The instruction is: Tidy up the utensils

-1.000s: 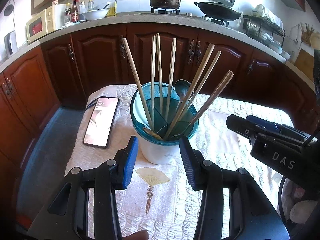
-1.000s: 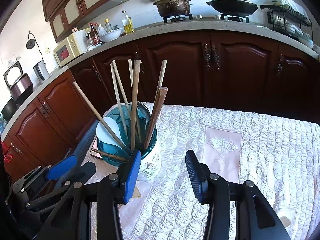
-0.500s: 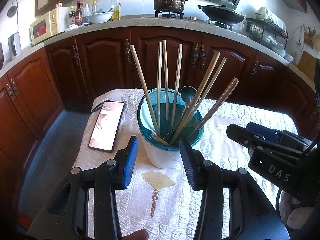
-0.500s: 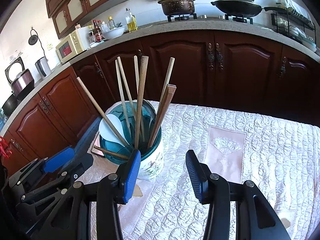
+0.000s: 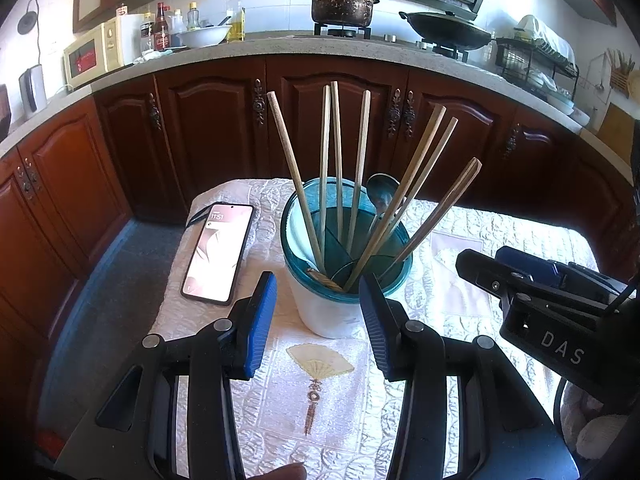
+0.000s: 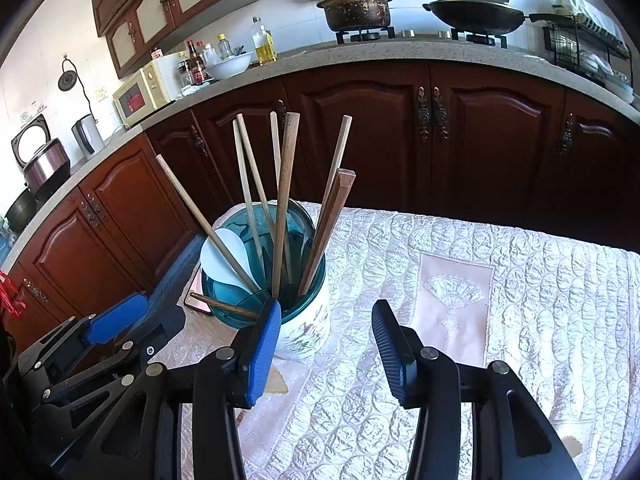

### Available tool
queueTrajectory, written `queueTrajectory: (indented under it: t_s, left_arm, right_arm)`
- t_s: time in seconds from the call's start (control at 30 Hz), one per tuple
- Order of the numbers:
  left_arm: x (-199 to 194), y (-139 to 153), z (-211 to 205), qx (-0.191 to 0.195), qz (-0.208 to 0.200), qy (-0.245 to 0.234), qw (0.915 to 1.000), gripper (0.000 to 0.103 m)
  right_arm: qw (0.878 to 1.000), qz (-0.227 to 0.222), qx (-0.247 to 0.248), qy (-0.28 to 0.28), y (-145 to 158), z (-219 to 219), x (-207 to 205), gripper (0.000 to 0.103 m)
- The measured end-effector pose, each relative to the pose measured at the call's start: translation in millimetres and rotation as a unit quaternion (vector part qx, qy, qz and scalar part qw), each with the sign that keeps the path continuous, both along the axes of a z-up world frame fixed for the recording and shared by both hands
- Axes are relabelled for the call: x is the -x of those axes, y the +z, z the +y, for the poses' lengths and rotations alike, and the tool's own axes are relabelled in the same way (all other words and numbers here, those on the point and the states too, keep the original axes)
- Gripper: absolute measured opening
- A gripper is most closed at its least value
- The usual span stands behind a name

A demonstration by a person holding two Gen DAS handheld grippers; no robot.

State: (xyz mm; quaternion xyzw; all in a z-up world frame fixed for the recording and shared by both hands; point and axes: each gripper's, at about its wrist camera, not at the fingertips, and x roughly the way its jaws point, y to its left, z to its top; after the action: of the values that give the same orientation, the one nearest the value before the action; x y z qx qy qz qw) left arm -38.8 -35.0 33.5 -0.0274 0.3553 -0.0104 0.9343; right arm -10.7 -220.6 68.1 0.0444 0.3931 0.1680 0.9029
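The task looks close to done: the chopsticks [image 5: 362, 168], a metal spoon [image 5: 380, 196] and a white spoon [image 6: 224, 256] all stand in the holder [image 5: 344, 264], which sits toward the table's [image 6: 520, 288] left edge beside a phone [image 5: 218, 252]. One stick [image 6: 224, 306] lies tilted across the holder's near rim and may want righting. No loose utensil shows on the cloth. The left gripper [image 5: 318, 312] and right gripper [image 6: 326, 340] both hang released and empty, short of the holder. The holder's compartments are hard to tell apart, and the near table edge is hidden behind the grippers.
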Motion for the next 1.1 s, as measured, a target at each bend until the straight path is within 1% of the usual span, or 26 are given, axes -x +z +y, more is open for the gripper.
queueTrajectory:
  t_s: [1.1]
  left_arm:
    - [1,1,7,0.000,-0.001,0.013,0.9999,0.042]
  right_arm:
    - [1.000,0.002,0.009,0.014,-2,12,2,0.046]
